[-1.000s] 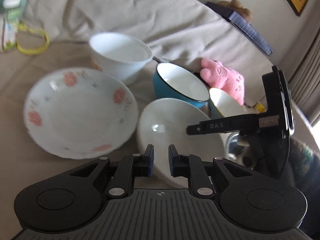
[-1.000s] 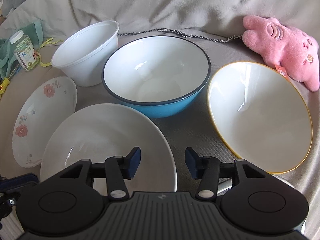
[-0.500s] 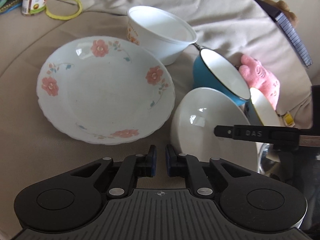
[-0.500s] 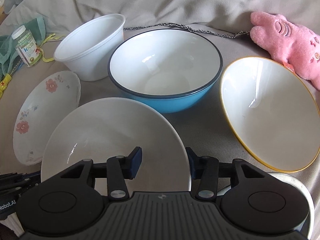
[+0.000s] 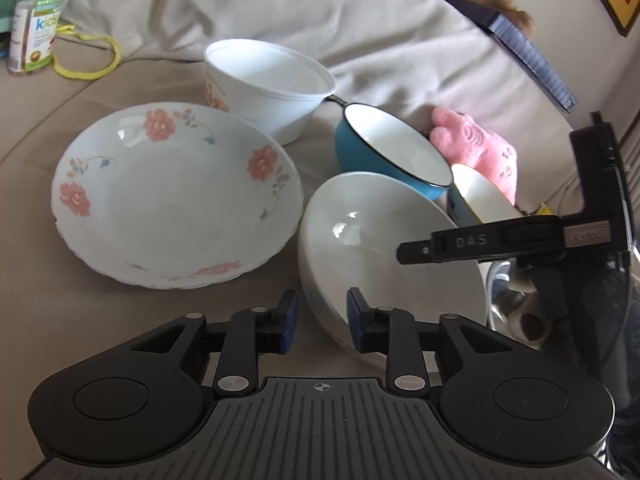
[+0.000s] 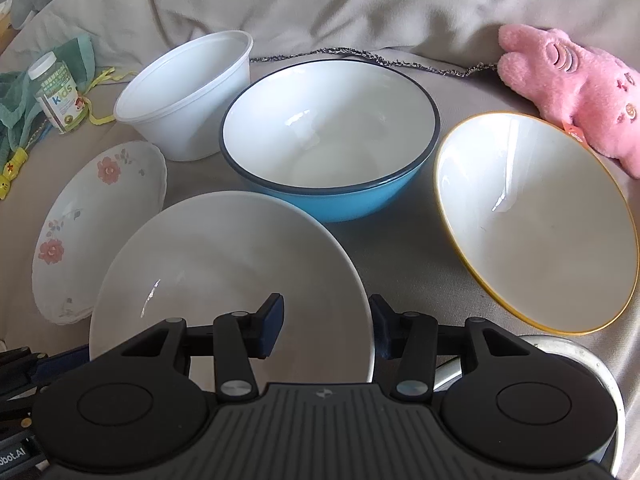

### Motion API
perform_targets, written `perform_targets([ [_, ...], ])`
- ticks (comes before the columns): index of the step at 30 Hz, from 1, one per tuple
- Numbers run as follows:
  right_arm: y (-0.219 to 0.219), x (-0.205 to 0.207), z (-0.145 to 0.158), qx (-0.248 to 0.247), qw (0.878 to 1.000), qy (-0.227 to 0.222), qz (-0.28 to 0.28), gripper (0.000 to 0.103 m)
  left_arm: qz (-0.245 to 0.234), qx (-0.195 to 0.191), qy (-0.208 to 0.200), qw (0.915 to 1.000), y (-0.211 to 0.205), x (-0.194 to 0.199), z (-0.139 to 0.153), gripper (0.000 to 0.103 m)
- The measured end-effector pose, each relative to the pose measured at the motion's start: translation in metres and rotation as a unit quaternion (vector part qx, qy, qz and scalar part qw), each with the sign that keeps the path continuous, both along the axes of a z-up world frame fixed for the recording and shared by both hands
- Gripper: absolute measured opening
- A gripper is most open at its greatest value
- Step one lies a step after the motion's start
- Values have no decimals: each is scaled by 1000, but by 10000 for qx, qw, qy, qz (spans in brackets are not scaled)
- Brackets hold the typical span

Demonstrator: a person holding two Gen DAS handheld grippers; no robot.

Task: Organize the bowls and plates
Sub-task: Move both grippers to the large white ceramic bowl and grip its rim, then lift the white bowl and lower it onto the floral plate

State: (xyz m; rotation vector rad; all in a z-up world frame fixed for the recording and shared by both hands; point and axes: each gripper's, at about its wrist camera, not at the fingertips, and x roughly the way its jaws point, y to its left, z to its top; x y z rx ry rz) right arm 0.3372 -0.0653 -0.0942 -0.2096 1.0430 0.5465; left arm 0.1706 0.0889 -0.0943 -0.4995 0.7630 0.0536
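Observation:
A plain white bowl (image 5: 384,240) (image 6: 224,272) lies on the beige cloth. My left gripper (image 5: 319,322) is open, its jaws straddling the bowl's near-left rim. My right gripper (image 6: 327,328) is open, straddling the bowl's right rim; it also shows in the left wrist view (image 5: 404,250). A flowered plate (image 5: 172,196) (image 6: 96,224) lies to the left. A blue bowl (image 6: 328,140) (image 5: 392,148), a white plastic bowl (image 6: 188,92) (image 5: 268,84) and a yellow-rimmed bowl (image 6: 536,220) (image 5: 484,196) lie behind.
A pink plush toy (image 6: 576,88) sits at the back right. A "kids" bottle (image 6: 60,94) (image 5: 36,20) and green cloth (image 6: 16,96) are at the back left. A metal bowl rim (image 6: 580,360) lies near right. Cushions rise behind.
My left gripper has opened from nearly shut and shifted right onto the white bowl's rim. My right gripper has edged forward over the bowl's right rim.

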Motion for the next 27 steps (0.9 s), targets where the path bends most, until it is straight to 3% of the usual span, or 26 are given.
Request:
perform_targets([
  [11, 8, 6, -8, -105, 9995, 148, 250, 47, -29, -376, 480, 9981, -3, 42, -29, 32],
  [15, 8, 8, -8, -65, 9996, 213, 198, 47, -104, -362, 728, 9966, -3, 46, -24, 31],
  [19, 8, -1, -1, 36, 9995, 193, 229, 48, -198, 131, 916, 9955, -13, 44, -13, 33],
  [27, 13, -17, 20, 58, 9996, 76, 269, 49, -256, -45, 730, 9970, 0, 25, 5, 34],
])
